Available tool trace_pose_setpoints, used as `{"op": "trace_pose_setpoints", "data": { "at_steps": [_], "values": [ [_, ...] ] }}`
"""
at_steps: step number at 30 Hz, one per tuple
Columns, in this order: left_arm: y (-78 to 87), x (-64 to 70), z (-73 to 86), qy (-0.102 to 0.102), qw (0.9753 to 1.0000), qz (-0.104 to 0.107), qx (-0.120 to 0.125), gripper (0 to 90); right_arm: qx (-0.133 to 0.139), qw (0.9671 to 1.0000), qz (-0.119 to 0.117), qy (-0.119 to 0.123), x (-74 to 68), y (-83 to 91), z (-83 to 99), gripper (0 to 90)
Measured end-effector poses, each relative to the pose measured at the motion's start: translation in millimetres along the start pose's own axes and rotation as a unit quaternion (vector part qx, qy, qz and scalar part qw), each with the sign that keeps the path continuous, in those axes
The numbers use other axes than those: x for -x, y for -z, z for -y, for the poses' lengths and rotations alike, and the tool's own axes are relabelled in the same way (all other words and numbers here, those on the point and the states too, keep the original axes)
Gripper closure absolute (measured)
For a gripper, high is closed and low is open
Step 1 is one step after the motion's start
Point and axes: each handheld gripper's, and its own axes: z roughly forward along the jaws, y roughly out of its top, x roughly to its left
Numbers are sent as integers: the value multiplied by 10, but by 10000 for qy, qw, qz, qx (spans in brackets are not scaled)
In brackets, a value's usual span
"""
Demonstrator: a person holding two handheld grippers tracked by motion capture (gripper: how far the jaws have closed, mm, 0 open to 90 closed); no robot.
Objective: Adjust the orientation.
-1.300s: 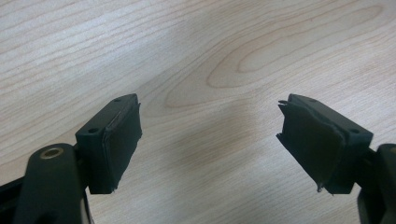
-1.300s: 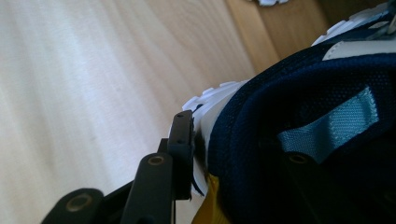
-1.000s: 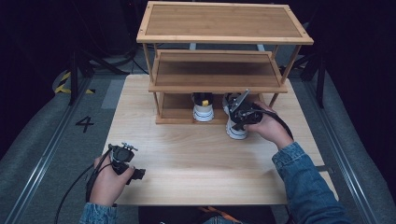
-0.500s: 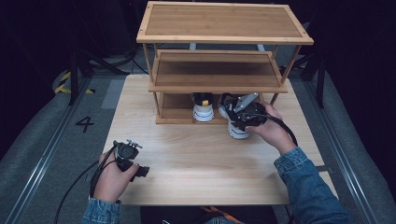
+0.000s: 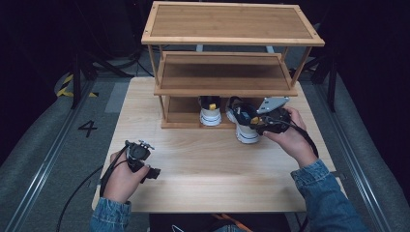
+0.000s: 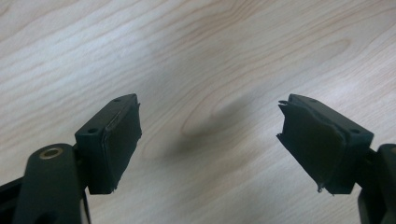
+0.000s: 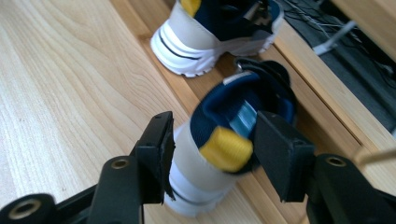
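A white and navy shoe [image 5: 247, 134] with a yellow heel tab stands on the wooden table [image 5: 217, 179], just in front of the rack's bottom shelf. My right gripper [image 5: 247, 119] is shut on its heel. In the right gripper view the jaws of my right gripper [image 7: 212, 140] clamp the heel collar of that shoe [image 7: 226, 149], one outside and one at the opening. The matching second shoe [image 5: 210, 115] sits on the bottom shelf, and this second shoe [image 7: 205, 37] lies just beyond the held one. My left gripper [image 5: 140, 159] hovers open over bare table, and the left gripper [image 6: 210, 144] holds nothing.
A three-tier wooden rack [image 5: 225, 77] stands at the back of the table, with its middle and top boards bare. Its low bottom board [image 7: 154, 18] lies right by the held shoe. Dark floor and rails surround the table.
My right gripper has swung round on the shoe's heel, its grey plate now pointing right; the shoe has barely shifted. My left gripper has drifted slightly right.
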Motion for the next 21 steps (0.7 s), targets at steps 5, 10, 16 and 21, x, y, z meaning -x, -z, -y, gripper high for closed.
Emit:
{"op": "trace_pose_setpoints", "data": {
  "at_steps": [5, 10, 16, 21],
  "values": [
    [-44, 27, -120, -180, 9998, 41, -8, 202, -18, 9973, 98, -724, 14, 146, 174, 601],
    [-89, 72, -257, -338, 9994, 96, 11, 202, -269, 9940, 331, -1009, 40, 149, 346, 617],
    [-124, 101, -311, -418, 9990, 121, -35, 203, -435, 9923, 358, -1100, 22, 46, 467, 635],
    [-124, 93, -303, -409, 9991, 102, -36, 203, -453, 9915, 203, -1200, 7, -73, 502, 667]
  ]
}}
